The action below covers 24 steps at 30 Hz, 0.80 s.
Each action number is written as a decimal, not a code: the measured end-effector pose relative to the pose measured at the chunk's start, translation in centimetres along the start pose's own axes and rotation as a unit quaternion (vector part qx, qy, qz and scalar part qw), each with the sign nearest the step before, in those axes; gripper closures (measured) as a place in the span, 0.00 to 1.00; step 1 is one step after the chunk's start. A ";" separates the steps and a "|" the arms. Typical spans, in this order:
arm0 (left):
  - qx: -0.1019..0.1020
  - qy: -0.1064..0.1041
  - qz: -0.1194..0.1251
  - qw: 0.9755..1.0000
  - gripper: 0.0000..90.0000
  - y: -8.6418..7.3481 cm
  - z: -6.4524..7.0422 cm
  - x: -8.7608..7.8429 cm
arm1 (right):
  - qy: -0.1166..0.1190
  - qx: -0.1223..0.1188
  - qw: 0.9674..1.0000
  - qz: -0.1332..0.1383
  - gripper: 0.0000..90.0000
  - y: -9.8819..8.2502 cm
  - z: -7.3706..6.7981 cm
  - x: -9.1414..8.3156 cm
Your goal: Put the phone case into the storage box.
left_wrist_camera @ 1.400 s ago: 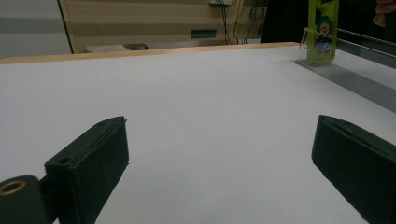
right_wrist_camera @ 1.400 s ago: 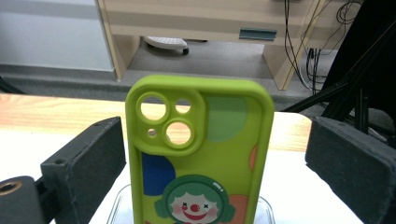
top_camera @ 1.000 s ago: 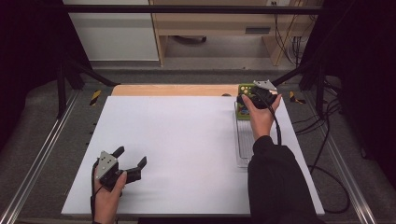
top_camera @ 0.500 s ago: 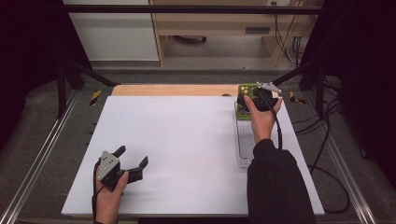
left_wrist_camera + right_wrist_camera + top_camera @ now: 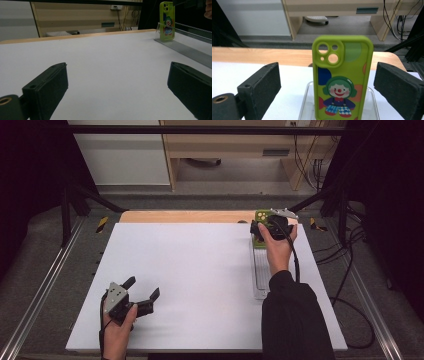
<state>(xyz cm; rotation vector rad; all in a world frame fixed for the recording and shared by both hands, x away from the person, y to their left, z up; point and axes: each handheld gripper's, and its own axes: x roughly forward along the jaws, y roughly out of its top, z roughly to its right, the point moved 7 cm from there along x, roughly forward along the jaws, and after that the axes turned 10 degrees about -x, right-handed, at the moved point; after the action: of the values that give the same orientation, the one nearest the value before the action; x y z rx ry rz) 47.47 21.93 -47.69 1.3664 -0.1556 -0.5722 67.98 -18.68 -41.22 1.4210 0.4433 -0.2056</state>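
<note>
One green phone case (image 5: pixel 342 77) stands upright mid-frame in one clear rack (image 5: pixel 260 270); my right gripper (image 5: pixel 327 87) brackets it, jaws closing, untouching; my left gripper (image 5: pixel 117 87) gapes wide.

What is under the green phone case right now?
The green clown-print phone case stands upright in a clear plastic stand, at the far end of a long clear rack on the white table. Its bottom edge and the slot holding it cannot be seen.

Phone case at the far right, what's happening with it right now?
The right gripper is lined up on the green phone case, which stands upright in a clear rack. Its jaws have just been closing, with the case between them but not yet touched. The left gripper rests open on the white table, holding nothing.
</note>
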 end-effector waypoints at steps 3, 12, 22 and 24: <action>0.000 0.002 -0.002 1.000 0.03 -0.1 0.0 0.0 | 0.003 -0.005 1.000 0.006 0.07 0.4 -0.1 -0.4; -0.013 0.007 -0.001 1.000 0.02 -0.3 -0.2 -0.2 | 0.021 -0.008 1.000 0.014 0.07 0.6 -0.5 -1.6; -0.010 0.006 0.001 1.000 0.02 -0.2 -0.1 -0.3 | 0.026 0.008 0.999 0.019 0.06 0.3 -1.1 -2.3; -0.015 0.005 0.000 1.000 0.02 -0.3 -0.1 -0.2 | 0.030 0.006 0.999 0.023 0.06 0.5 -1.3 -2.5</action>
<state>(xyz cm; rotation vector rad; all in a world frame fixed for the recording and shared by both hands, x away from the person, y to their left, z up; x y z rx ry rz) 47.26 22.10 -47.91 1.3405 -0.1393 -0.5656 65.64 -17.61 -39.84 1.4510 0.4581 -0.1292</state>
